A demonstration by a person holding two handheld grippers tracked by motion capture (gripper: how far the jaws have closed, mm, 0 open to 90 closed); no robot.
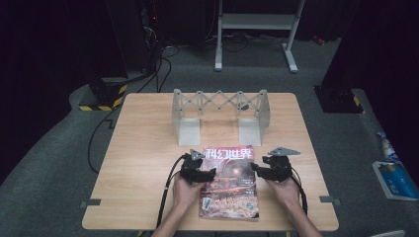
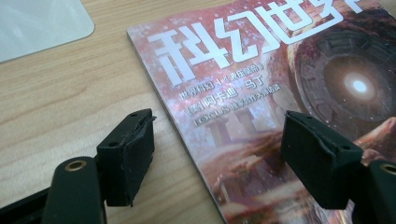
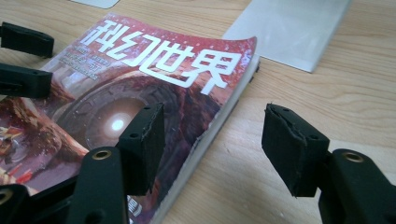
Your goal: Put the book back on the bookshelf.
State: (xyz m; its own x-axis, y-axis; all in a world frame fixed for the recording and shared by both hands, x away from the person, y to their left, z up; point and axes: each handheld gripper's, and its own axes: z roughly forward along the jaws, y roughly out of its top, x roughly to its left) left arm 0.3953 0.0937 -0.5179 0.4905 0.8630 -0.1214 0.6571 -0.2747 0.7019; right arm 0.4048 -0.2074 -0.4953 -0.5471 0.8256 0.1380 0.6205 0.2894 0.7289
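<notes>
On the near middle of the wooden table point(image 1: 148, 148) lies a red magazine point(image 1: 230, 180), cover up. Flanking it, the left gripper point(image 1: 210, 174) and right gripper point(image 1: 257, 169) each straddle a side edge with jaws wide apart, gripping nothing. Beyond stands a grey folding rack point(image 1: 220, 116).

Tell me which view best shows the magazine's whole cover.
The high view: the magazine lies whole on the table, between both grippers. The left gripper view gives just its upper left part with the title; the right gripper view shows its upper right corner and page edge.
</notes>
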